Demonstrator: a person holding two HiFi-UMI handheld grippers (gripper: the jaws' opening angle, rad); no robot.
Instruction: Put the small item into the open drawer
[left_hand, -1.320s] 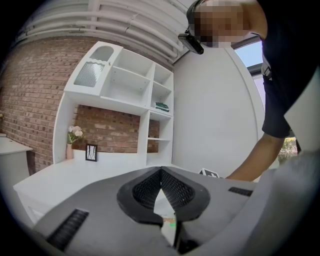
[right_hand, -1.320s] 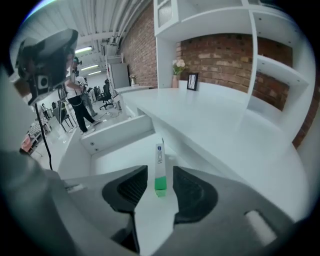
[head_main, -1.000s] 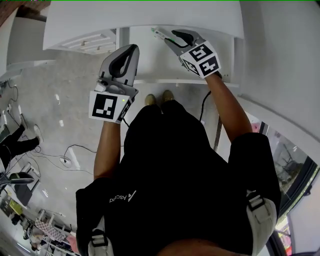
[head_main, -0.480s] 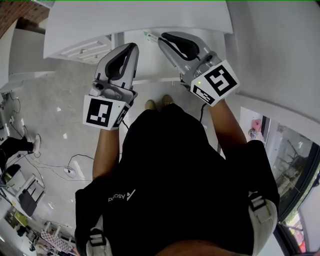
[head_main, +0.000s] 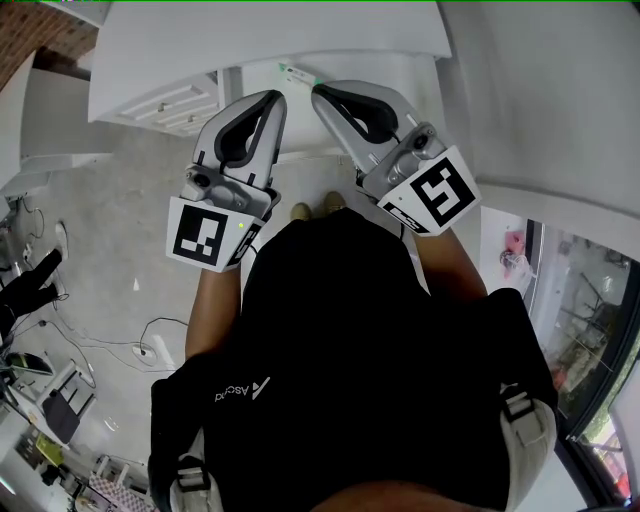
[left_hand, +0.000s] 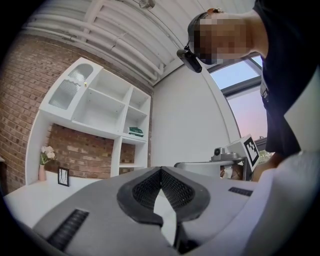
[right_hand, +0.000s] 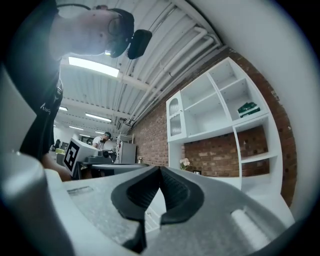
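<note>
In the head view, the small green-and-white item lies in the open white drawer under the white cabinet top. My right gripper is shut and empty, its tip just right of and below the item, apart from it. Beside it, the left gripper is also shut and empty. Both point up and away from my body. In the left gripper view the left gripper has its pads meeting, and the right gripper view shows the same for the right gripper. Neither gripper view shows the item.
A second white drawer unit stands left of the open drawer. Cables lie on the grey floor at the left. The gripper views look up at white wall shelves on a brick wall, and a person stands far back.
The right gripper has pulled back from the drawer toward my body and shut, leaving the small item lying in the drawer. The left gripper has stayed beside it.
</note>
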